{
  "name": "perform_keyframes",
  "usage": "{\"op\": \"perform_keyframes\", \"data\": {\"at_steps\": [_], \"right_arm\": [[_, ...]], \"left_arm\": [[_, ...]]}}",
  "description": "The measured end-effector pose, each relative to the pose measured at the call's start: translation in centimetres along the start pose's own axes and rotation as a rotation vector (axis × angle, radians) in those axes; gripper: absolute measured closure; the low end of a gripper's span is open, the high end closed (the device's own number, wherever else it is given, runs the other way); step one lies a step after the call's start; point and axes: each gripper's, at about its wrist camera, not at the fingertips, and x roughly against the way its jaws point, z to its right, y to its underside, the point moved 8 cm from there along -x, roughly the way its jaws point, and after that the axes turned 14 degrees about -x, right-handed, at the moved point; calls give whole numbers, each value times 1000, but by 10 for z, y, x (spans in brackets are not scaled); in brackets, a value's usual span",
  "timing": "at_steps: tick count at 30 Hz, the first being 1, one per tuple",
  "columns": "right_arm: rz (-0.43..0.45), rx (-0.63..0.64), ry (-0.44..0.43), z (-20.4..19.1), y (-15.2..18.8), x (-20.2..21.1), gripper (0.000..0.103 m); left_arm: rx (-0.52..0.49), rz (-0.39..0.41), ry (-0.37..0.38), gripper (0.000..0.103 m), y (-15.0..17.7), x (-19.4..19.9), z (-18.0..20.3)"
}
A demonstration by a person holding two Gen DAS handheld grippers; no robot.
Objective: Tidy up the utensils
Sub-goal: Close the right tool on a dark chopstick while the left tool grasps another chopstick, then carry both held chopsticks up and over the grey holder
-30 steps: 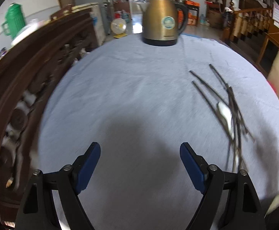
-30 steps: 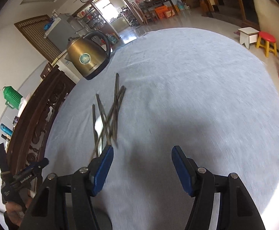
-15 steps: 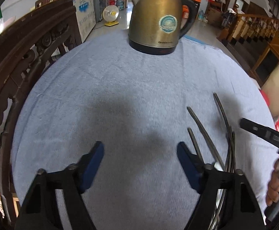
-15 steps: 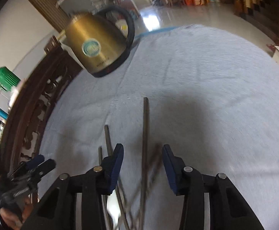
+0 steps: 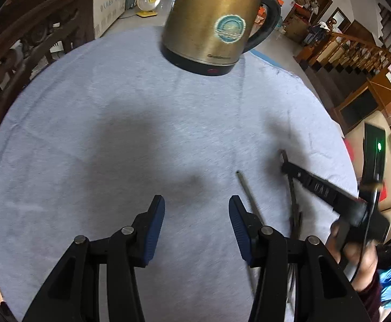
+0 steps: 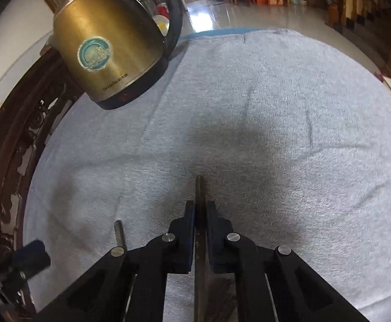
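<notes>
Lettering on the brass kettle [image 6: 106, 51] at the table's far edge is too blurred for me to read. Since a second ago my right gripper [image 6: 200, 212] has clamped one dark, slim chopstick [image 6: 199, 190] mid-table. My left gripper [image 5: 196, 214] is closing on nothing, another chopstick [image 5: 246, 187] just outside its right finger.

Brushed brass-toned metal kettle [image 5: 216, 18], softly glossy, on a black plastic base. Around it, matt grey terry cloth [image 5: 114, 134], rough-napped, over the surface. Beside kettle, carved dark wood chair [image 6: 21, 139], varnished. Nearer, dull dark chopsticks [image 6: 199, 201] between matt black plastic tongs [image 6: 200, 209] with ribbed blue pads.
</notes>
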Motion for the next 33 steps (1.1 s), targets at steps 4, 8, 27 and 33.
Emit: {"op": "perform_keyframes", "data": {"at_steps": [4,8,27,33], "right_arm": [[56,-47,-73,15,-5,18,94],[115,-89,-159,34,-2,52,94],[210,-144,-333,88,44,136,94],[217,-158,-336,94,52,146,94]], "left_arm": [[6,-19,32,52,-15,-14,18],[26,-70,48,52,-23,-38,34],[-46,-146,-74,93,-33,-88,73],[-94,-93,-77,97,-32,-81,88]]}}
